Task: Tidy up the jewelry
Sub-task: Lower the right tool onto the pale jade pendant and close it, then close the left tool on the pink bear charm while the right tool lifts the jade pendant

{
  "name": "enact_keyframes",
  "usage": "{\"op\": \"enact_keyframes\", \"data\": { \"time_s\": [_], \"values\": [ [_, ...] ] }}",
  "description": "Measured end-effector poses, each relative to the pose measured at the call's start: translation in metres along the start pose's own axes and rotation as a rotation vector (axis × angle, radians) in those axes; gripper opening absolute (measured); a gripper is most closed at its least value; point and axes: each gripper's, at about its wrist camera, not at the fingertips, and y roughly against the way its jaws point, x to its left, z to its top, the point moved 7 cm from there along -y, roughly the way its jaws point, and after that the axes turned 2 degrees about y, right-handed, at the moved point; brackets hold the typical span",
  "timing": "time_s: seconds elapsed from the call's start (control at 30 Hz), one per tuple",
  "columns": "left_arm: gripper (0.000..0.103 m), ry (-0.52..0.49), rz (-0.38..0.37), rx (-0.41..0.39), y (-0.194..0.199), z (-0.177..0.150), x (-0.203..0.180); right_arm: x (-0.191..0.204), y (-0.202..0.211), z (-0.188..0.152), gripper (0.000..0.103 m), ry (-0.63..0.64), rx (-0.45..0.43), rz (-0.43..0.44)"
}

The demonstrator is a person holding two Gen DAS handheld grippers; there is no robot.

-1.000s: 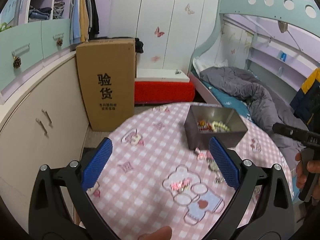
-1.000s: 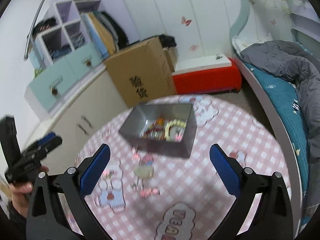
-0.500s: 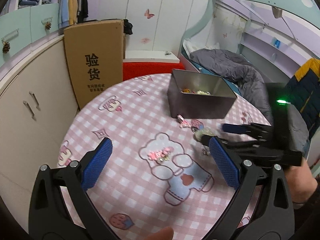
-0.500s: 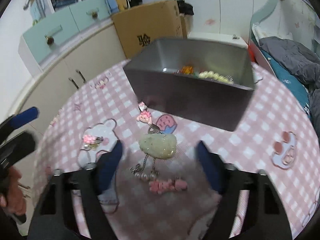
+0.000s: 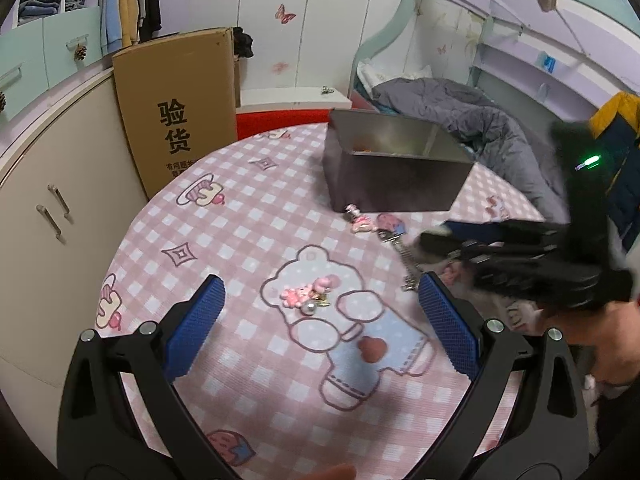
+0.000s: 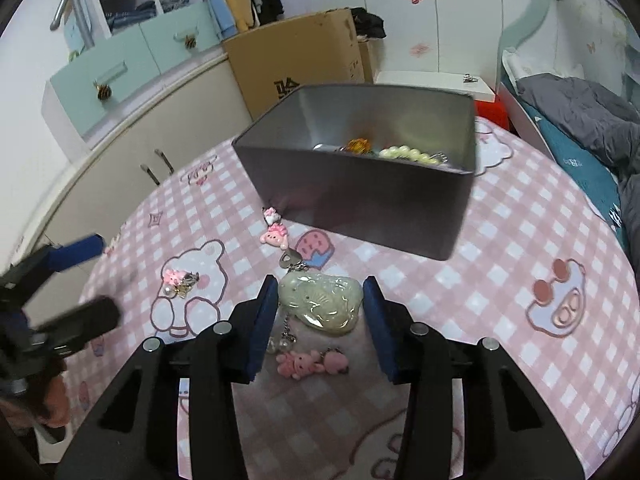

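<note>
A grey metal box [image 6: 360,204] stands on the pink checked table and holds pearls and other jewelry [image 6: 404,154]. A pale green jade pendant [image 6: 322,304] on a chain lies in front of it. My right gripper [image 6: 320,304] straddles the pendant, jaws narrowed to its sides, touching or nearly so. A pink charm [image 6: 310,362] lies just below it, another pink charm [image 6: 274,232] near the box. My left gripper [image 5: 320,320] is open and empty above a pink beaded charm [image 5: 308,294]. The box also shows in the left wrist view [image 5: 392,176].
A tall cardboard carton [image 5: 176,108] stands behind the table's left side. Cream cupboards [image 5: 52,216] line the left wall. A bed with a grey quilt [image 5: 460,116] lies behind the box. The table's round edge [image 6: 608,216] falls off at the right.
My right gripper has come down over the jade pendant and narrowed its jaws around it. My left gripper has drawn closer to the table above the pink beaded charm.
</note>
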Motion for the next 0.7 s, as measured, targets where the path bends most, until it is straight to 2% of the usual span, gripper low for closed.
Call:
{"op": "enact_keyframes", "data": {
  "time_s": [0.1, 0.2, 0.4, 0.47, 0.53, 0.57, 0.67, 0.7],
  "values": [
    [0.095, -0.023, 0.037, 0.007, -0.012, 0.000, 0.006, -0.005, 0.014, 0.003, 0.041, -0.035, -0.032, 0.010],
    [0.093, -0.041, 0.070, 0.047, -0.030, -0.002, 0.012, -0.011, 0.029, 0.006, 0.041, -0.062, -0.060, 0.020],
    [0.073, -0.040, 0.061, 0.109, -0.048, -0.013, 0.018, -0.016, 0.047, 0.008, 0.041, -0.079, -0.084, 0.017],
    [0.058, -0.029, 0.045, 0.113, -0.047, -0.016, 0.021, -0.017, 0.049, 0.007, 0.041, -0.083, -0.085, 0.016],
    [0.051, -0.035, 0.033, 0.113, -0.047, -0.015, 0.022, -0.018, 0.050, 0.005, 0.041, -0.086, -0.085, 0.016],
    [0.041, -0.039, 0.025, 0.113, -0.048, -0.015, 0.021, -0.019, 0.049, 0.005, 0.041, -0.089, -0.084, 0.016],
    [0.022, -0.046, -0.015, 0.116, -0.049, -0.013, 0.017, -0.021, 0.050, 0.005, 0.041, -0.095, -0.087, 0.016],
    [0.022, -0.041, -0.029, 0.115, -0.048, -0.013, 0.017, -0.021, 0.052, 0.006, 0.041, -0.094, -0.090, 0.015]
  ]
}}
